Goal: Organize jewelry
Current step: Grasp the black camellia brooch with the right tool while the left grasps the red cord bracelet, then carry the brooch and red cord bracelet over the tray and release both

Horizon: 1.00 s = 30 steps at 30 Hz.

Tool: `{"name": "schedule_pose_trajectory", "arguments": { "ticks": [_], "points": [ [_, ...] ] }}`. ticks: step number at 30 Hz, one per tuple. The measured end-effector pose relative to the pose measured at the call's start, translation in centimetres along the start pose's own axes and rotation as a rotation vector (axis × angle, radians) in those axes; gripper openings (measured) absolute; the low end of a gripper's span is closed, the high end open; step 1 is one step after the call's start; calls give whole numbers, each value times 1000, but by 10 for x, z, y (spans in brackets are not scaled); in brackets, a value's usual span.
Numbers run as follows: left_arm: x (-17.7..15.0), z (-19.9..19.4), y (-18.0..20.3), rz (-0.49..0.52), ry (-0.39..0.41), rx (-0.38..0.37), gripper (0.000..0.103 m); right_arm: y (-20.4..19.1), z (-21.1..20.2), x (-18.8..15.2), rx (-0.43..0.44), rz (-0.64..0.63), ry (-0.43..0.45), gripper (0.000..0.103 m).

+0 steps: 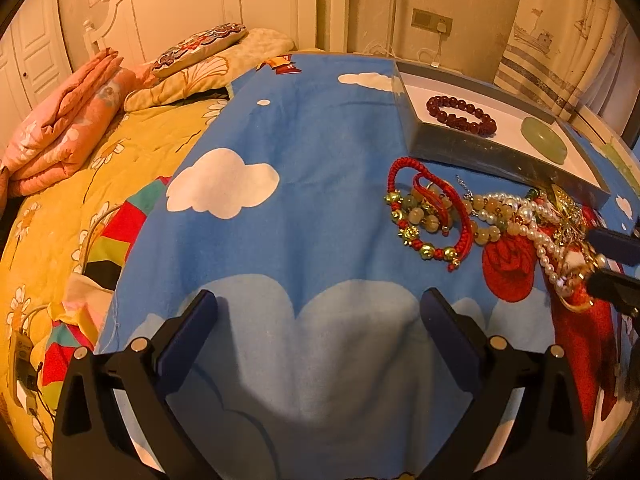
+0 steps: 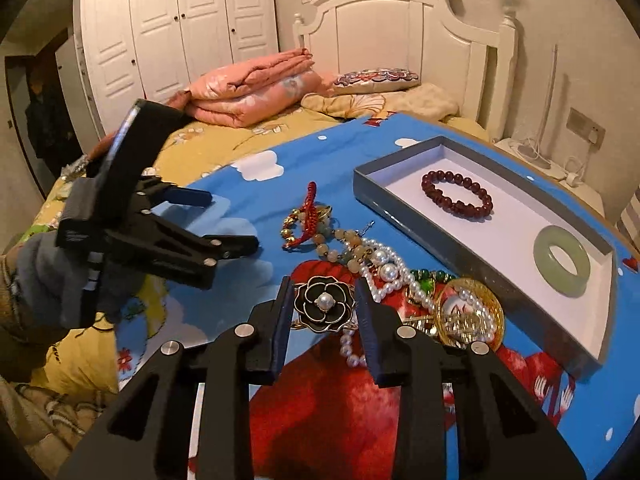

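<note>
Left wrist view: left gripper (image 1: 318, 312) hangs released above the blue cloud-print cloth (image 1: 256, 128); bed and headboard lie behind.

Right wrist view: right gripper (image 2: 324, 300) clasps the black flower brooch (image 2: 325, 305). Pearl strands (image 2: 394, 276) touch it and may drag along. The tray (image 2: 400, 156) sits near.
</note>
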<state>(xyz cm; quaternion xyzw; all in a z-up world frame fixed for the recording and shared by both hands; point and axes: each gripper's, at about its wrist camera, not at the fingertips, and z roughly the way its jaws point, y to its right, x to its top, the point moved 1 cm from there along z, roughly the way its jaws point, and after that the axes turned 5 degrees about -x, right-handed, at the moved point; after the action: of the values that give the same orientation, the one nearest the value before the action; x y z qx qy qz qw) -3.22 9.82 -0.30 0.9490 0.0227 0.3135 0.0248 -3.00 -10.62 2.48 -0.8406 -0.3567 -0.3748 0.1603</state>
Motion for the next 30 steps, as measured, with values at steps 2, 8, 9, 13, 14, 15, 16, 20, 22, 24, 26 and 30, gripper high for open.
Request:
{"name": "schedule_pose_trajectory", "arguments": {
  "ticks": [2,8,9,13,14,15,16,20,22,24,26,30],
  "points": [
    [1,-1,1,3,-1,14,101,2,-6,-5,-3,9,2,33],
    [9,-6,10,-32,1,-45,99,18,-21,-20,-29,71,13,33],
    [13,-7,14,-37,5,-59,99,19,-23,-22,-30,78,15,33],
    [28,-8,31,-38,17,-96,91,25,-29,-29,-41,98,19,33],
    [32,-7,35,-43,20,-101,87,26,-30,-31,-41,102,20,33],
    [35,-7,38,-50,23,-106,84,27,-32,-33,-43,106,21,33],
    [38,-6,40,-59,25,-111,79,27,-33,-34,-44,110,22,33],
    [54,4,42,-106,21,-116,64,32,-37,-38,-45,129,30,33],
    [59,12,39,-130,8,-125,56,33,-38,-41,-44,136,34,33],
    [62,20,37,-145,-7,-134,44,35,-38,-42,-43,142,33,33],
    [63,22,37,-153,-3,-150,32,36,-38,-44,-44,145,31,33],
    [60,10,44,-112,41,-132,10,39,-40,-45,-41,155,37,33]
  ]
}}
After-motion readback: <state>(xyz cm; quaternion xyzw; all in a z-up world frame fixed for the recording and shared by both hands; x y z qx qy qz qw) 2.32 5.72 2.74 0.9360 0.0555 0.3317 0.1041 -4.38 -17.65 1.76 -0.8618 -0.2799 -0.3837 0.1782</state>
